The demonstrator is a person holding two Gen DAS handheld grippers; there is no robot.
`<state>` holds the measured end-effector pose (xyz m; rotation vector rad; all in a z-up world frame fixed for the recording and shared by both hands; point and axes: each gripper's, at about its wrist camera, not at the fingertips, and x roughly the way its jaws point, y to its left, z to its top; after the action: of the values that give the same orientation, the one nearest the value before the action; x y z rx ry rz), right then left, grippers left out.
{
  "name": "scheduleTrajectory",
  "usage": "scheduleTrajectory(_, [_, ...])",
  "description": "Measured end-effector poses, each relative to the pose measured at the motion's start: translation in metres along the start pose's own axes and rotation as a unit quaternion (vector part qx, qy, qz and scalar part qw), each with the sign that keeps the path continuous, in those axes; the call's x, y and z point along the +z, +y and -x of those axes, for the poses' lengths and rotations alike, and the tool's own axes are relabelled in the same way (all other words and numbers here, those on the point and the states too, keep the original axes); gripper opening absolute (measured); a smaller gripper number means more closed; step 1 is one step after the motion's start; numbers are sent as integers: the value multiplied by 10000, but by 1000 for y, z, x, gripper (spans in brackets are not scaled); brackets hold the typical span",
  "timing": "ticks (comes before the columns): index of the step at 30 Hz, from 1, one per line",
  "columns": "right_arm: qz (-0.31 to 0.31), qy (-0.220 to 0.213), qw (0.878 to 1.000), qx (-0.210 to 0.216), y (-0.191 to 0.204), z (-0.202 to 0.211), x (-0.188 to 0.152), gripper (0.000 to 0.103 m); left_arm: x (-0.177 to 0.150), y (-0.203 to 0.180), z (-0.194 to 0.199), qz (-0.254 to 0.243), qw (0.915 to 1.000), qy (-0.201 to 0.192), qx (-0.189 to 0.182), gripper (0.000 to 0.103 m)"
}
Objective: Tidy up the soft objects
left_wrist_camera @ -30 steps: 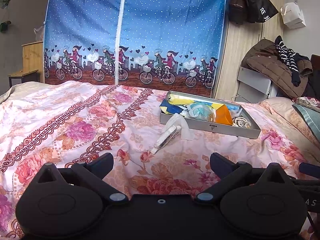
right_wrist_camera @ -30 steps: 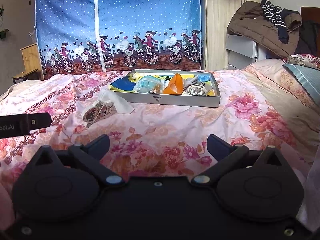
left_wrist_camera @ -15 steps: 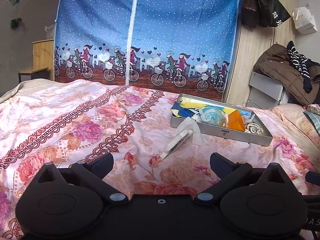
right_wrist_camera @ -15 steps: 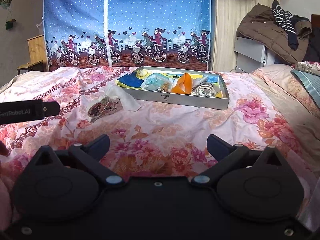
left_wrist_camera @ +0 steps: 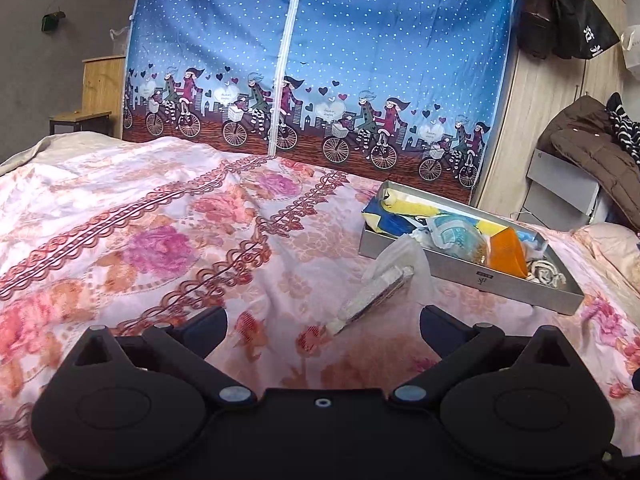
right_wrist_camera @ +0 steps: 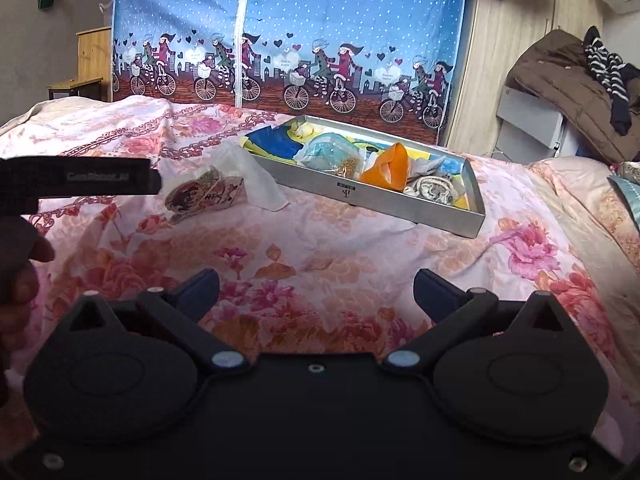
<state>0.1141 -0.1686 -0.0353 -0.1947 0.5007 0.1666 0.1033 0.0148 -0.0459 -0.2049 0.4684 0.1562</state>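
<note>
Presently we are holding both grippers, left (left_wrist_camera: 322,320) and right (right_wrist_camera: 316,286), spread wide and empty above the bedspread (right_wrist_camera: 320,248), since the bagged pouch (right_wrist_camera: 206,196) is lying just beside the tray (right_wrist_camera: 404,208), unsorted.

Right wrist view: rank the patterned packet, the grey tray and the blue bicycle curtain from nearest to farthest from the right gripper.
1. Patterned packet, ahead left on the bedspread.
2. Grey tray, ahead right, slightly beyond.
3. Blue bicycle curtain, behind the bed.

The right gripper is open.
</note>
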Motion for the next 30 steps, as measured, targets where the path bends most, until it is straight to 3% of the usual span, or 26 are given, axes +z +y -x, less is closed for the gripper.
scheduleTrajectory(6, [-205, 107, 9997, 118, -17, -29, 12, 103, -3, -18, -45, -950, 9948, -245, -292, 100])
scheduleTrajectory(10, [-371, 24, 9989, 298, -33, -58, 35, 103, -8, -23, -62, -1539, 9873, -106, -374, 95])
scheduleTrajectory(15, [-38, 203, 9942, 1060, -20, -107, 78, 103, -9, -24, -66, -1588, 9858, -108, -545, 91])
scheduleTrajectory(19, [281, 366, 9843, 1704, 12, -132, 100, 102, -9, -23, -74, -1621, 9844, 40, -680, 80])
scheduleTrajectory(24, [838, 533, 9787, 1799, 51, -153, 112, 102, -6, -17, -81, -1417, 9874, 183, -673, 67])
scheduleTrajectory(27, [840, 625, 9760, 1908, 60, -167, 121, 96, -5, -13, -84, -1318, 9879, 293, -764, 54])
scheduleTrajectory(30, [635, 814, 9736, 2035, 65, -173, 127, 80, -6, -13, -85, -1377, 9868, 347, -772, 45])
